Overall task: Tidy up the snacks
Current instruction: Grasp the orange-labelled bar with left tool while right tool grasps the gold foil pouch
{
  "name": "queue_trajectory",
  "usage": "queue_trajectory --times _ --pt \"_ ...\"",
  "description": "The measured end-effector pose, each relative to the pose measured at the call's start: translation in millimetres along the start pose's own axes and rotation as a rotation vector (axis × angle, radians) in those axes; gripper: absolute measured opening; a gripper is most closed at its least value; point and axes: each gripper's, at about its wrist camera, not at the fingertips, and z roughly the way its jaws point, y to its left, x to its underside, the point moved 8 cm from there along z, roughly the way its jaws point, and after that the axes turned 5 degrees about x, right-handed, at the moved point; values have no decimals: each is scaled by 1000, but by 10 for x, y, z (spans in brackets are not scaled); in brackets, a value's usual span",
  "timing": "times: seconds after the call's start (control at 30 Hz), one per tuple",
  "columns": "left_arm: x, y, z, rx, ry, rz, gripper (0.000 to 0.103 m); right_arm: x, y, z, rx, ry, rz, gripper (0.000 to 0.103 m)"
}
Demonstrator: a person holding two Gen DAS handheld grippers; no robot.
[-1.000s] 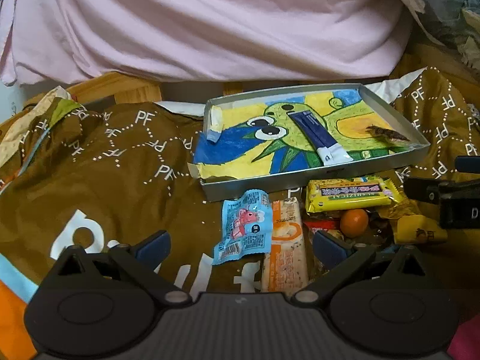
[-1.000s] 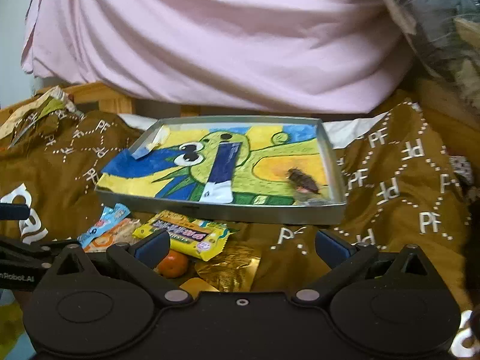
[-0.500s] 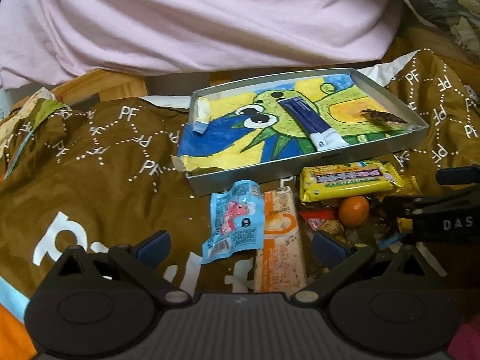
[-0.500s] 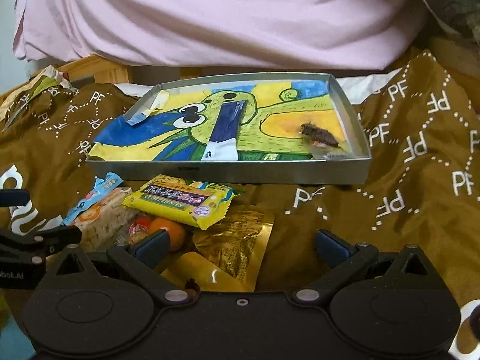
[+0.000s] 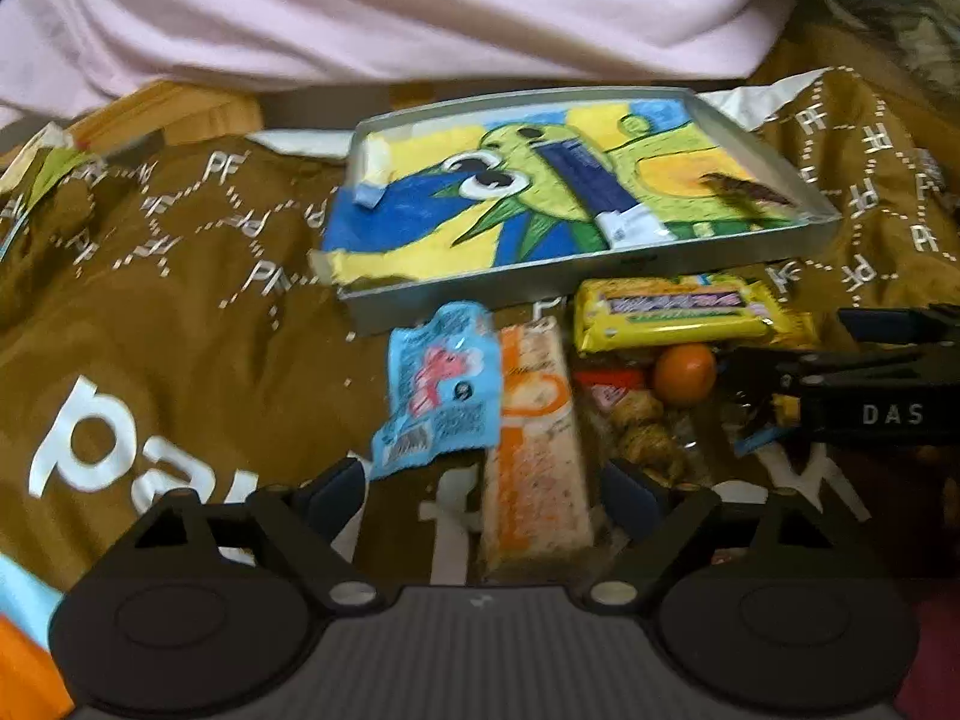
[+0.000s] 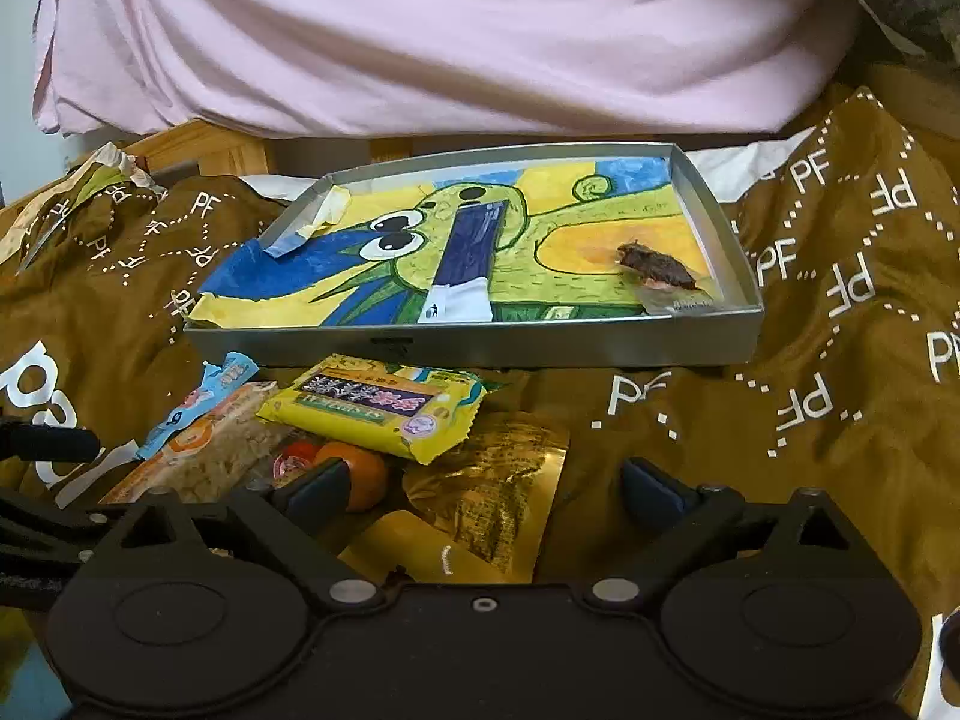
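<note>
Since a second ago both my grippers have moved in closer to the snack pile, and the tray now sits farther off in both views.

Largest is the brown cloth, soft and creased, printed with white dotted lines and "PF" letters. Beyond it hangs a pale pink sheet in loose folds. On the cloth rests the shallow metal tray, rectangular with thin grey walls, lined with a crayon drawing of a green creature. Inside it lie a long dark-blue sachet near the middle and a small dark dried snack in clear wrap at the far right corner.

My left gripper has its blue-padded fingers apart, holding nothing; between them lies the near end of a long orange-and-white rice cracker bar. Just left of it, overlapping its edge, is a crinkled light-blue packet. My right gripper is also spread wide and empty, above a wrinkled gold foil pouch.

Nearer the tray lies a glossy yellow wrapped bar, flat and rectangular. Touching its near edge is a small round orange fruit, smooth, with a tiny red-topped sweet beside it on the left.
</note>
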Motion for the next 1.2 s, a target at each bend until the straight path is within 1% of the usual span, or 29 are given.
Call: queue_trajectory --times 0.1,0.2,0.27,0.33,0.4,0.53,0.63,0.73,0.77,0.83,0.87,0.93,0.97,1.03,1.07,1.1,1.13,1.17,1.2 --pt "-12 8 11 9 8 -23 81 1 17 3 5 -3 -14 93" --pt "-52 -2 25 15 9 -24 72 0 26 -3 15 -9 -22 89" --pt "-75 -24 30 28 11 -20 64 -3 28 -11 22 -13 -28 87" --pt "-88 -58 42 40 15 -13 60 -5 40 -18 31 -16 -39 85" --pt "-93 -72 79 40 25 -14 58 -3 56 -28 41 -20 -54 83" --pt "-129 -56 162 56 37 -46 55 -9 99 -52 56 -38 -89 81" --pt "-144 -61 209 51 48 -47 55 -1 114 -32 53 -39 -98 80" --pt "-126 -54 224 51 66 -54 54 24 99 5 48 -22 -90 74" --pt "-119 -55 216 54 69 -59 52 21 98 2 48 -20 -86 72" --pt "-79 -74 218 94 104 -80 40 14 81 -4 43 -13 -68 64" --pt "-73 -73 212 89 104 -84 40 17 72 1 40 -2 -58 63" --pt "-80 -89 224 81 104 -71 40 30 72 12 37 13 -55 63" --pt "-87 -92 235 79 104 -72 40 42 90 25 39 21 -68 64" --pt "-93 -88 271 78 112 -83 40 69 124 48 35 25 -84 69" --pt "-96 -85 288 78 114 -85 40 81 138 59 37 27 -93 69" --pt "-97 -84 300 78 114 -84 40 84 144 61 41 26 -100 67" --pt "-96 -85 308 77 115 -85 40 81 142 52 48 23 -103 60" --pt "-96 -86 309 76 117 -87 39 78 136 46 50 23 -102 59" --pt "-97 -88 303 74 120 -85 39 75 127 39 48 24 -99 56"
